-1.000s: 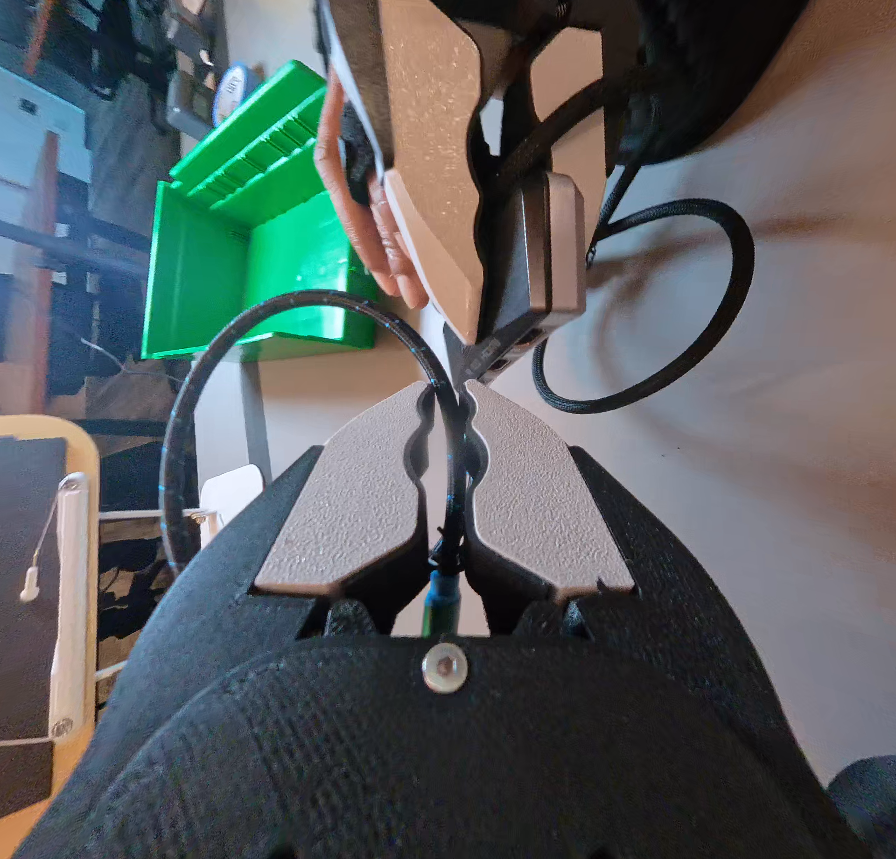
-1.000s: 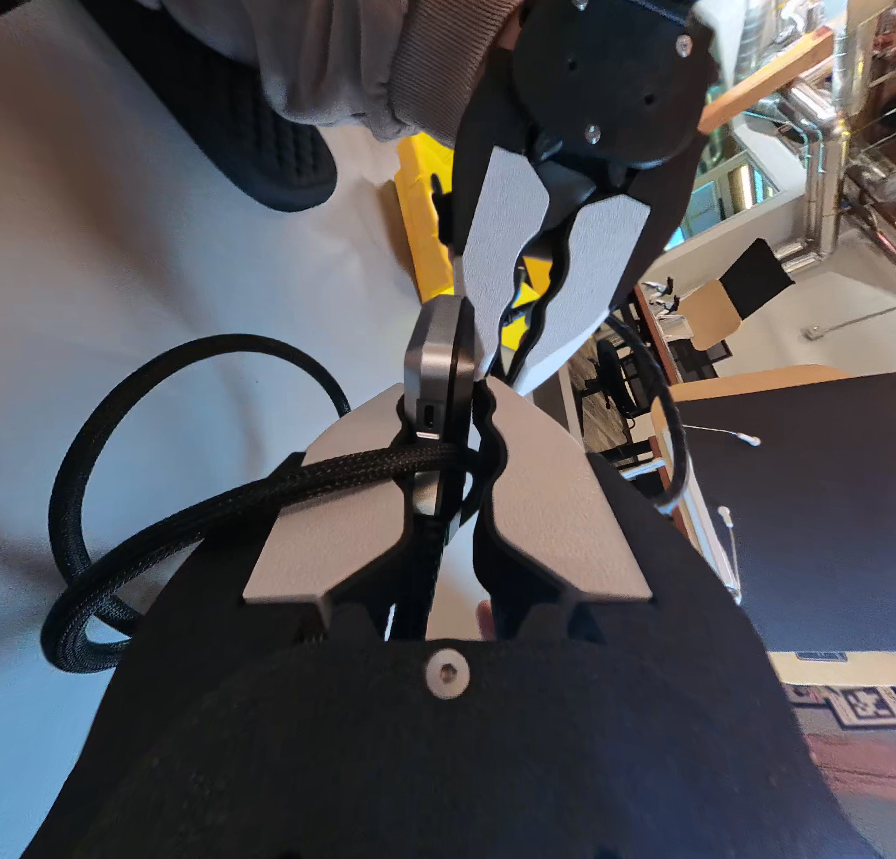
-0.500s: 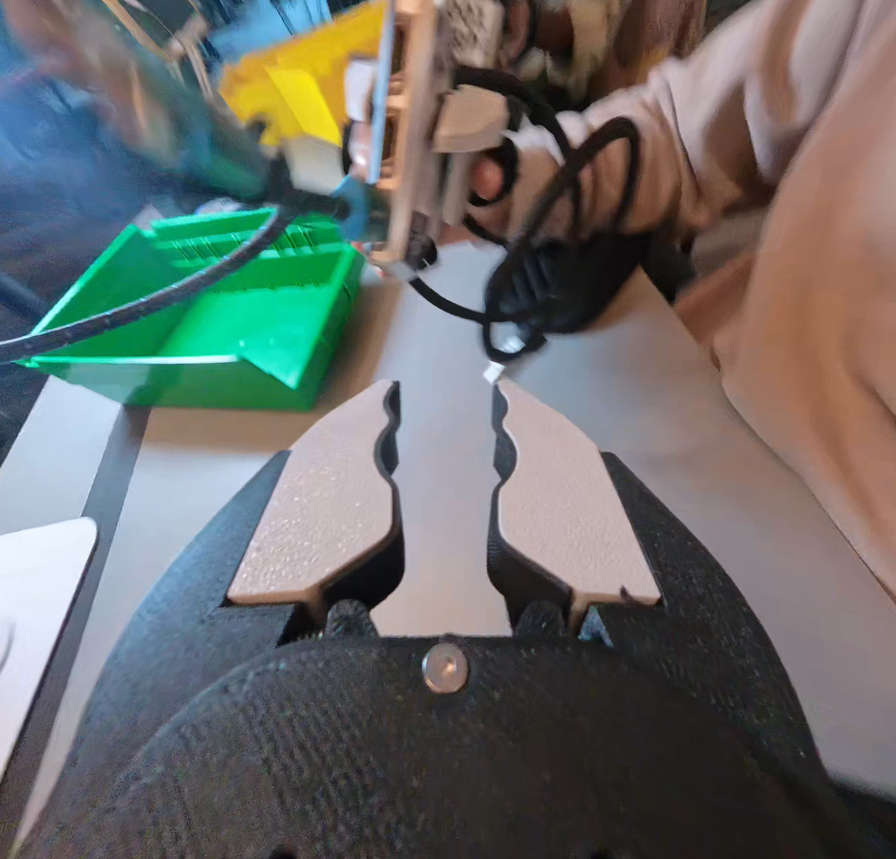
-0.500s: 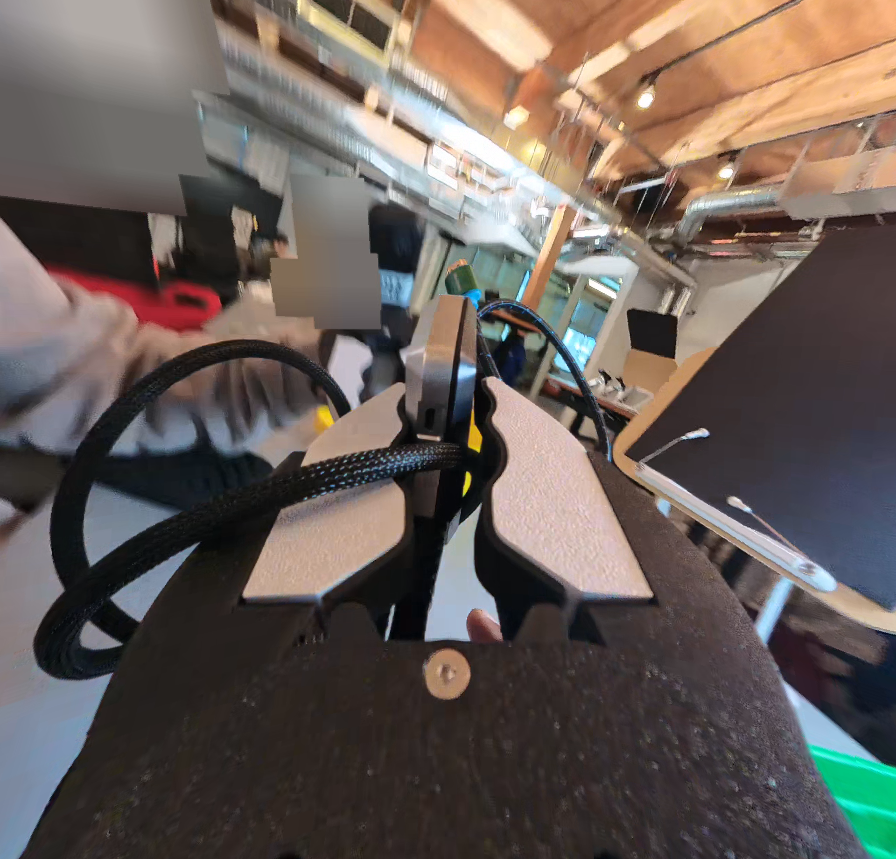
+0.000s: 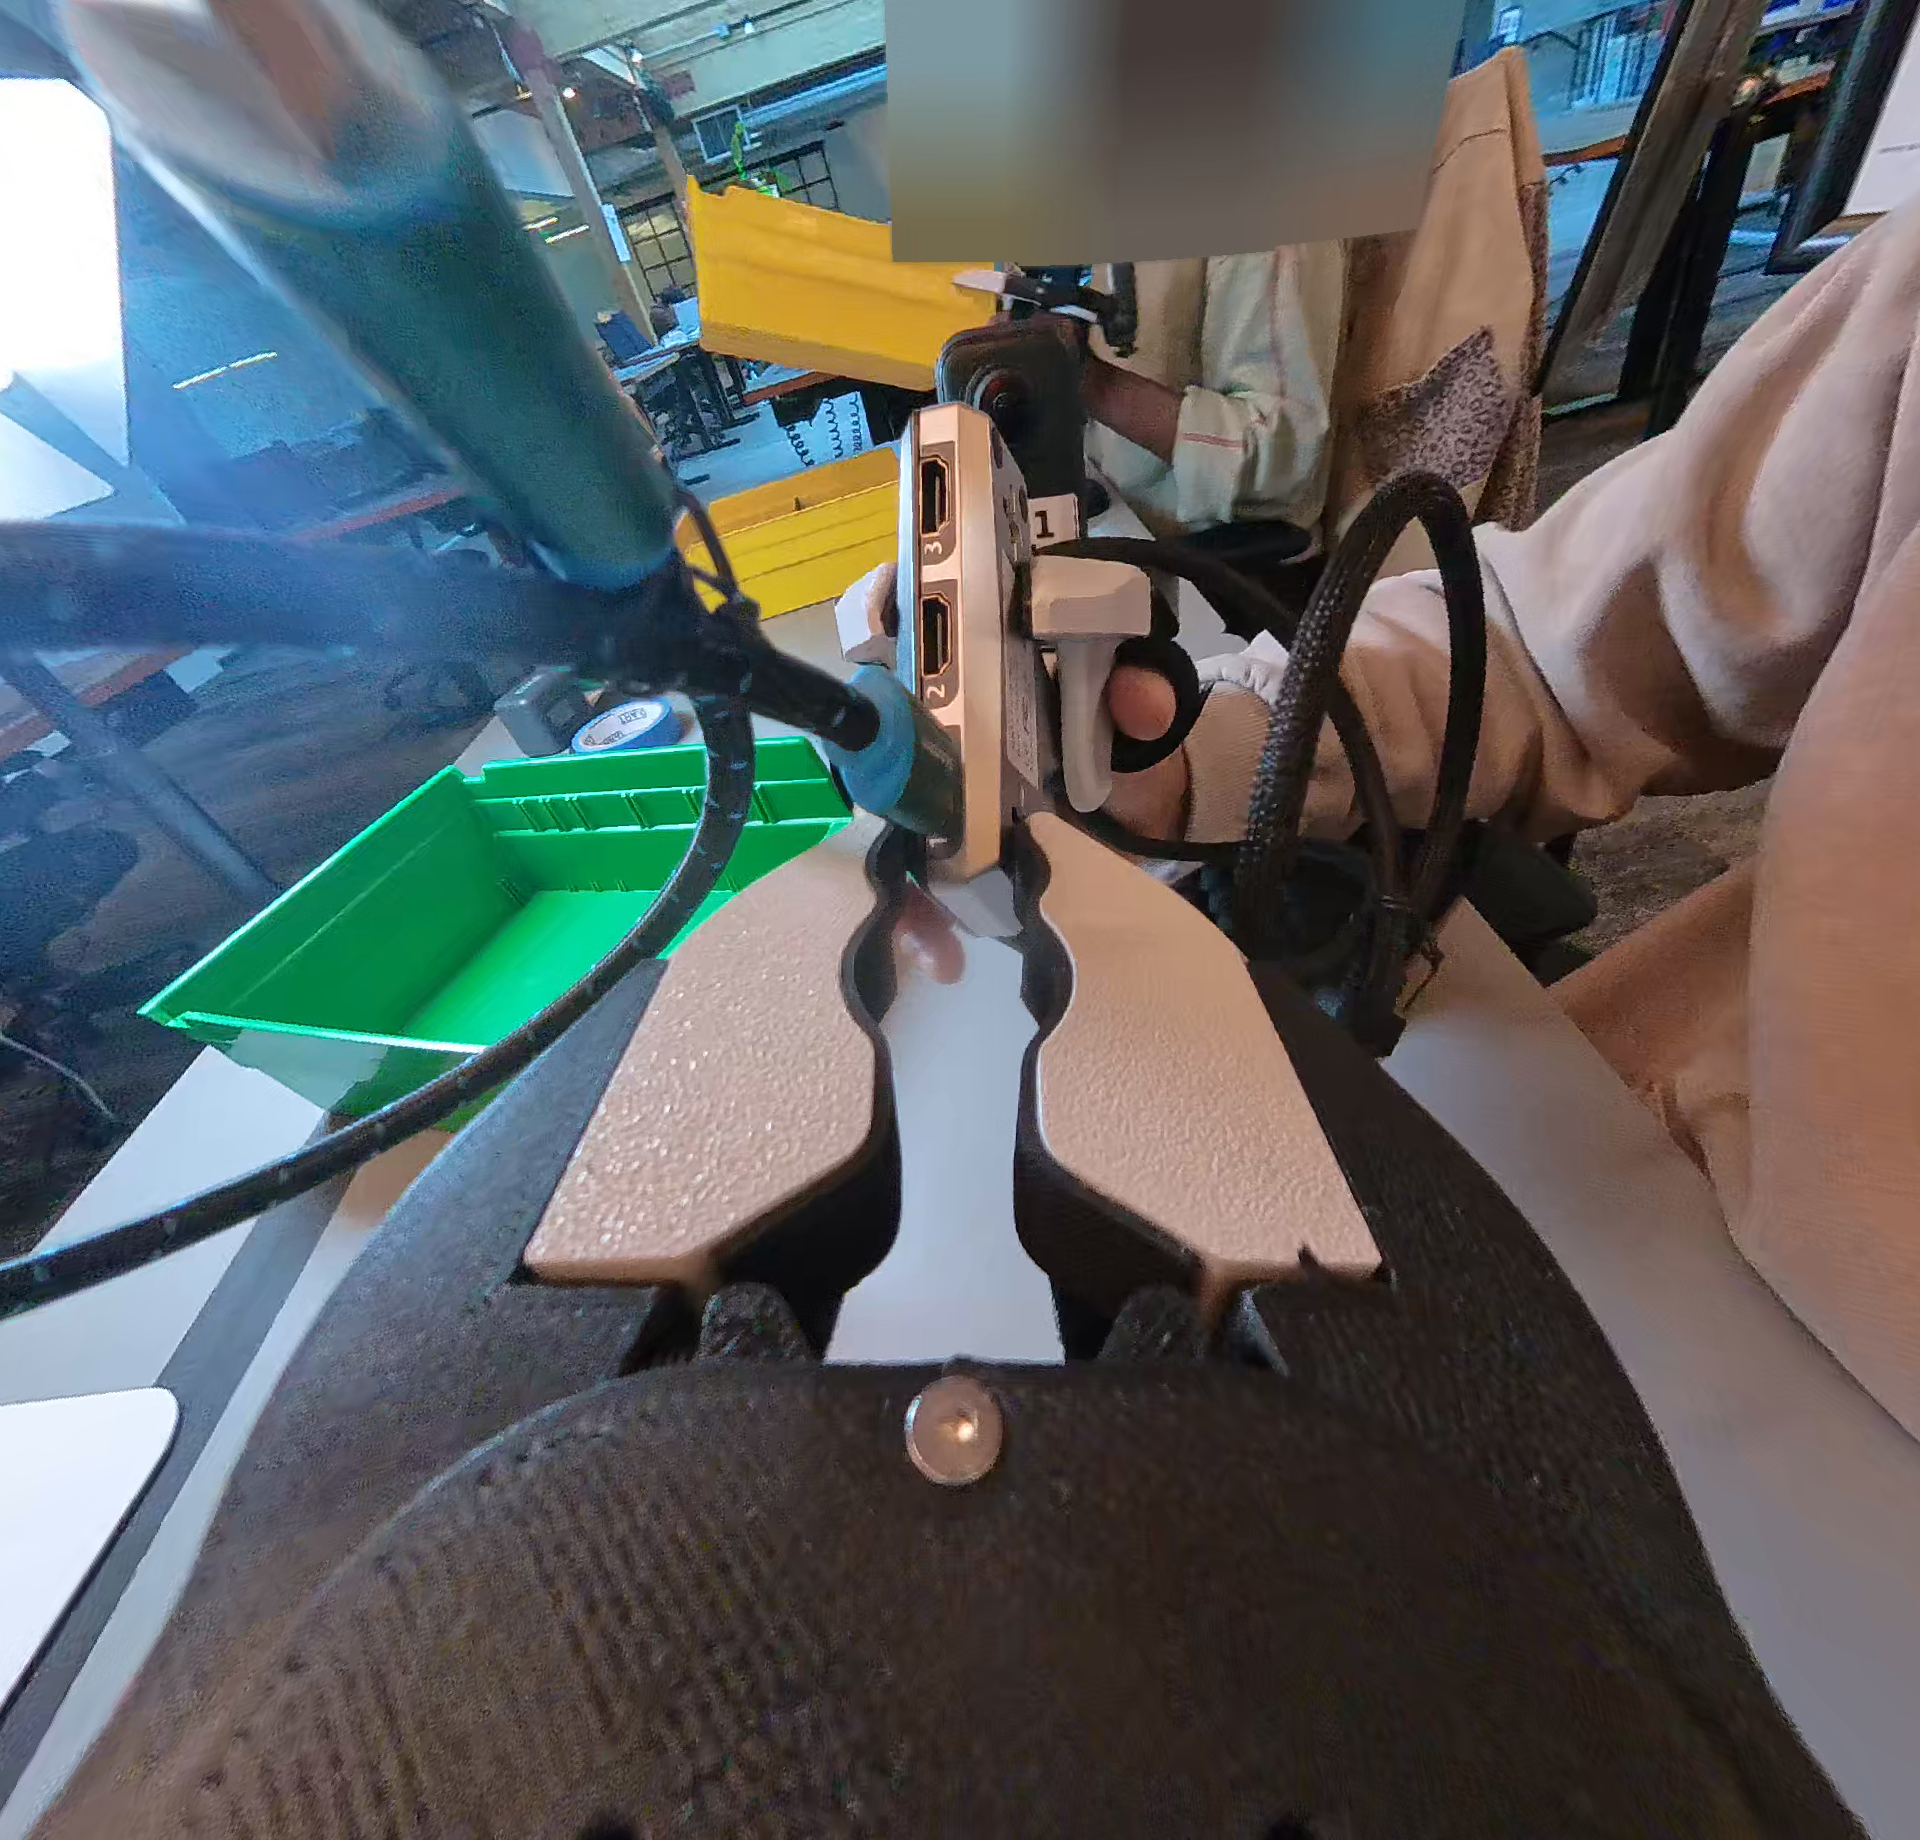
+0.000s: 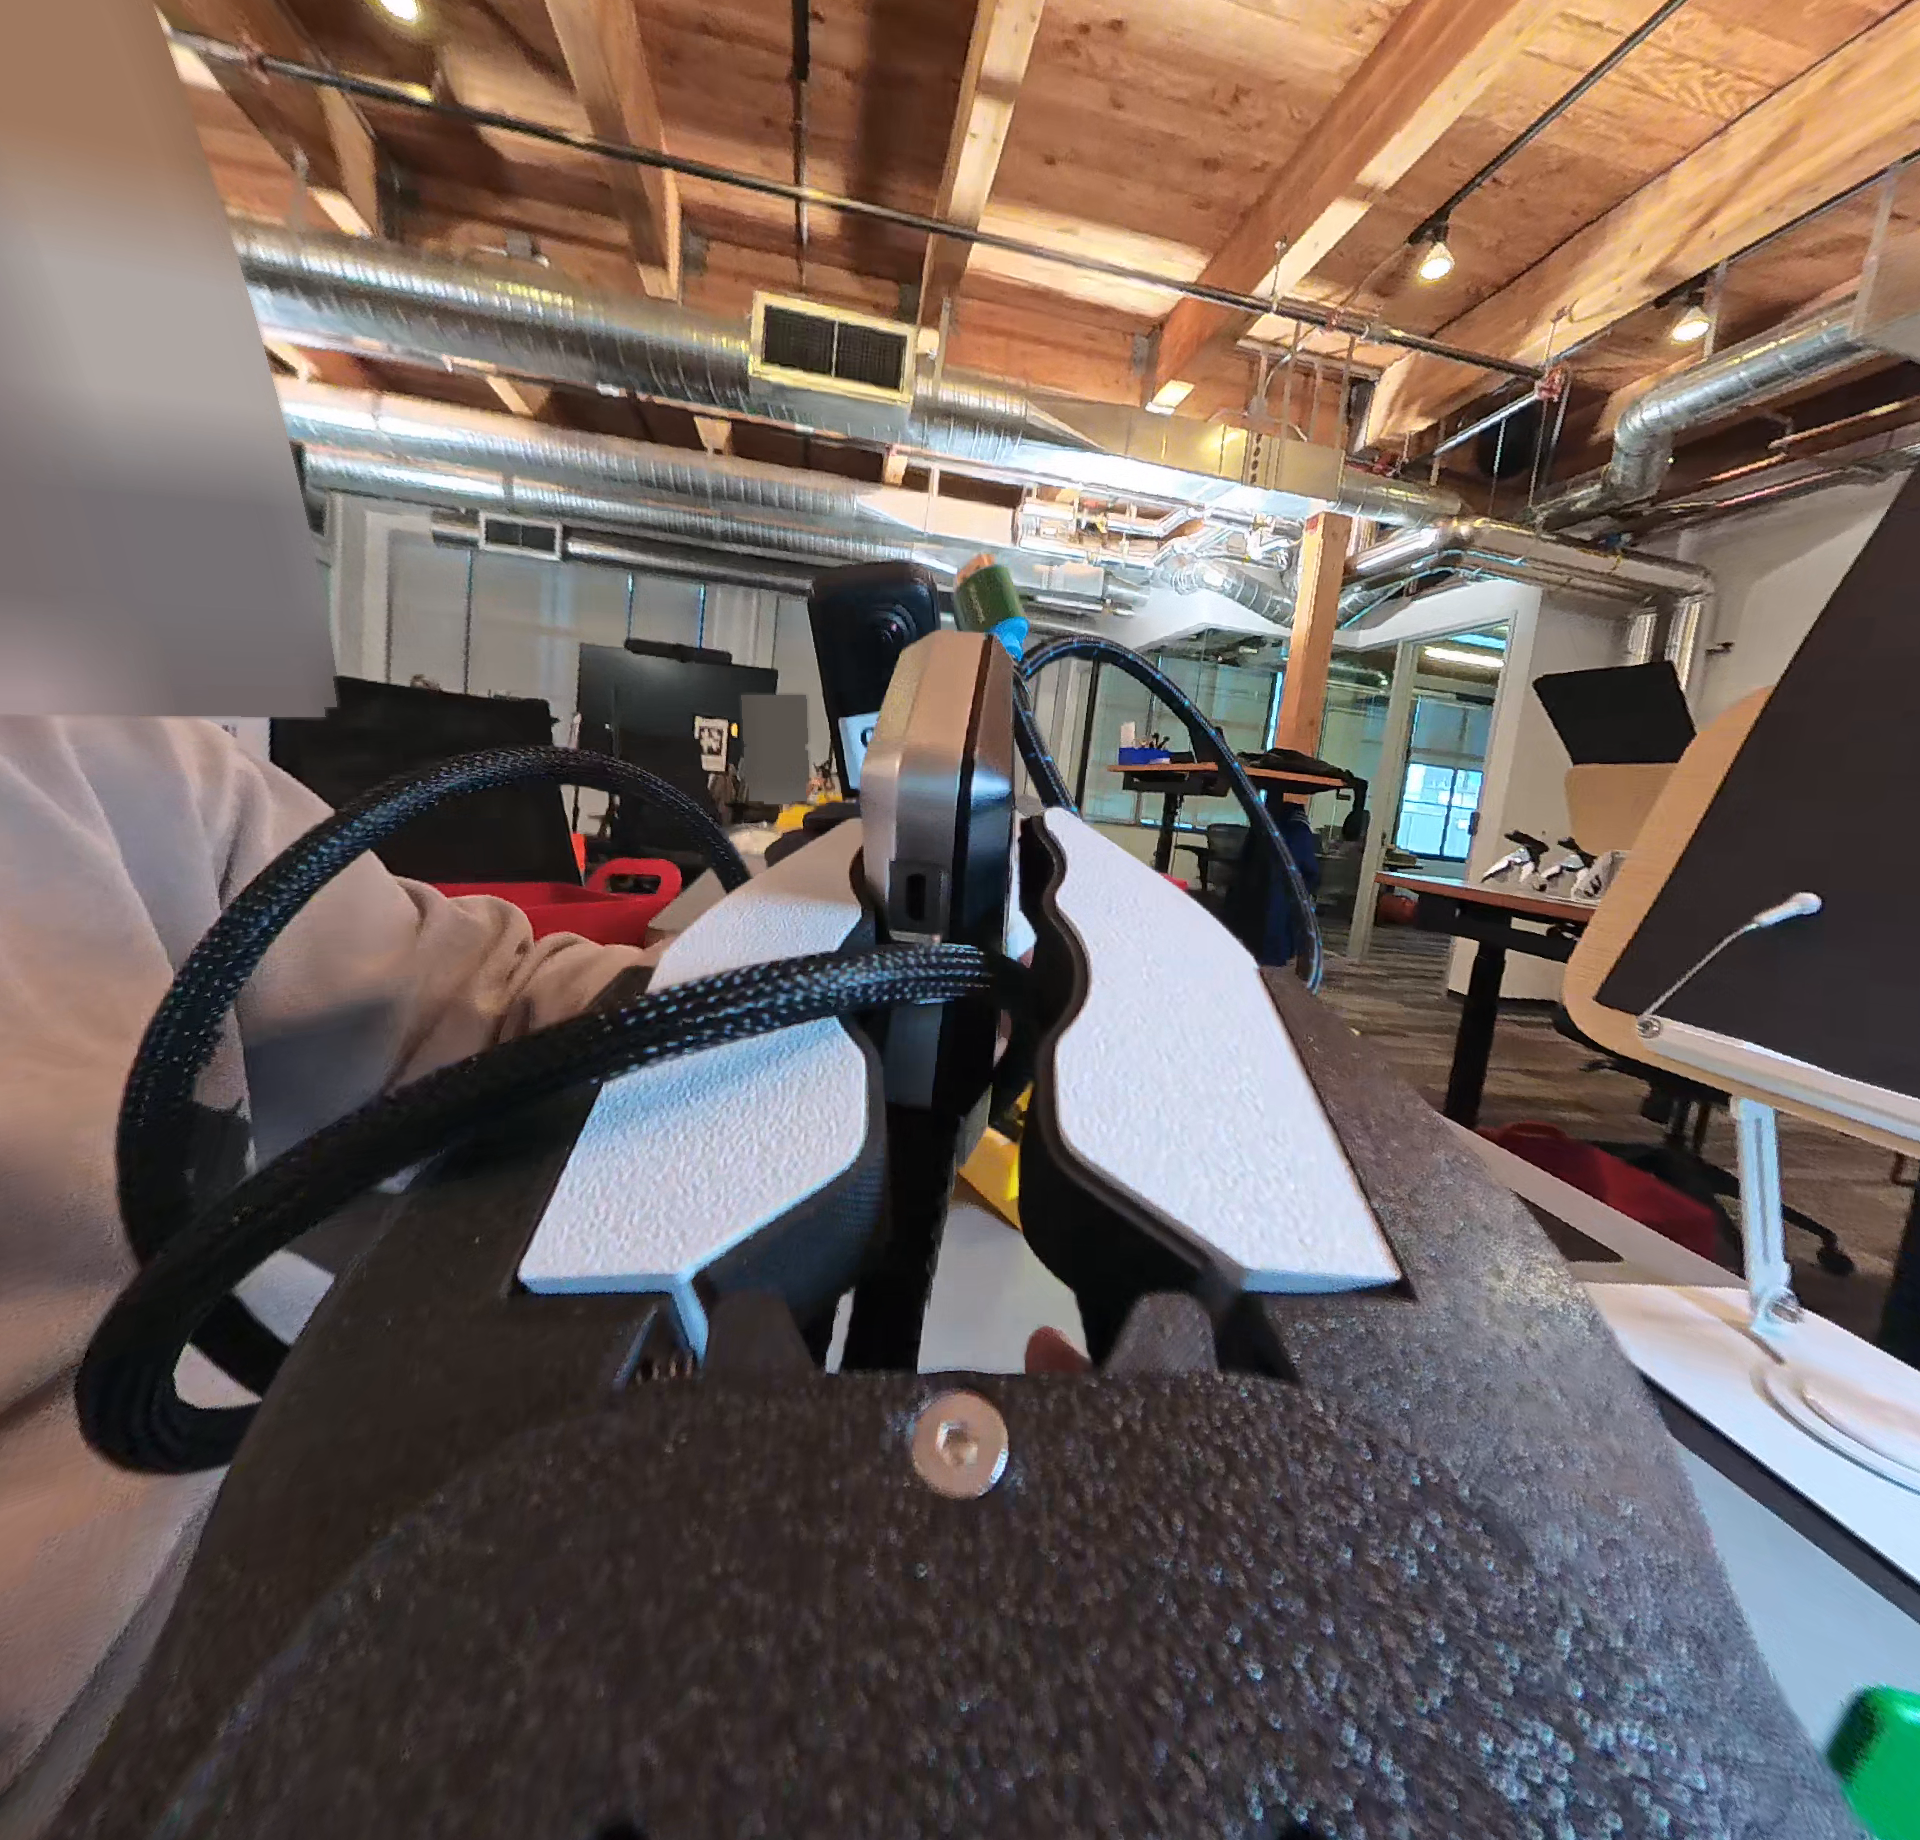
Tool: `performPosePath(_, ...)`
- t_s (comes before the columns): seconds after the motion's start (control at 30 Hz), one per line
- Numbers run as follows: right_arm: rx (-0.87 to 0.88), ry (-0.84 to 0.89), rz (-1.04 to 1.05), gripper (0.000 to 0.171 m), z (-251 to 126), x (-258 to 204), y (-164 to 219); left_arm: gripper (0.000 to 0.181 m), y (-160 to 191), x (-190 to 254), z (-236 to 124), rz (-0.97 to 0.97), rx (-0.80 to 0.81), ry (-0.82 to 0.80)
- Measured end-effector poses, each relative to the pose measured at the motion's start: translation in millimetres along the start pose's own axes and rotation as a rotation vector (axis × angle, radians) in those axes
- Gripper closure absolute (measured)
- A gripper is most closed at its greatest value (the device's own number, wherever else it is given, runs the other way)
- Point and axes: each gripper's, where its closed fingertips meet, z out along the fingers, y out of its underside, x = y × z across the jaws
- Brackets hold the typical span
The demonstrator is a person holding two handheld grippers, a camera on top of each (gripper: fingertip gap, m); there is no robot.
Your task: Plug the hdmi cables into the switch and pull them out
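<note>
The silver HDMI switch [image 5: 961, 647] stands on edge in the air, clamped by my right gripper [image 6: 951, 834], which is shut on it [image 6: 935, 803]. Two ports on its near face are empty. A blue-and-green plug [image 5: 899, 751] of the blue-flecked black cable [image 5: 717, 855] sits in the lowest port. A thick black braided cable [image 6: 416, 959] loops off to the left of the switch. My left gripper [image 5: 956, 850] is open and empty. Its tips stand on either side of the switch's lower end, just below the plug.
A green bin [image 5: 499, 917] sits on the white table [image 5: 1558, 1219] at the left, with yellow bins [image 5: 810, 533] and a blue tape roll [image 5: 623, 725] behind. A person's beige sleeve [image 5: 1662, 647] fills the right. A dark board on a stand [image 6: 1766, 959] is at the right.
My left gripper let go of the blue-flecked cable, opened, swung upright and came up to the switch's lower end. My right gripper kept hold of the switch and raised it.
</note>
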Motion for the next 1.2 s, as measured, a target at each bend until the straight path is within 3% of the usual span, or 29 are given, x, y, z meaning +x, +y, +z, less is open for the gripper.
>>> performPosePath(0.37,-0.517,-0.022,-0.365,0.128,0.1,-7.5,63.9,0.162,10.3,10.3,-6.9,0.007,-0.016,0.084)
performPosePath(0.7,-0.499,0.039,-0.468,0.136,-1.3,-3.0,54.7,0.161,23.0,4.3,-4.2,0.054,-0.056,0.028)
performPosePath(1.03,-0.394,-0.003,-0.392,0.137,0.9,-13.3,36.6,0.156,-26.8,7.2,-27.2,0.137,0.148,-0.020)
performPosePath(1.2,-0.393,-0.062,-0.302,0.137,1.2,-19.8,39.7,0.169,-30.3,18.6,-24.3,0.163,0.158,0.021)
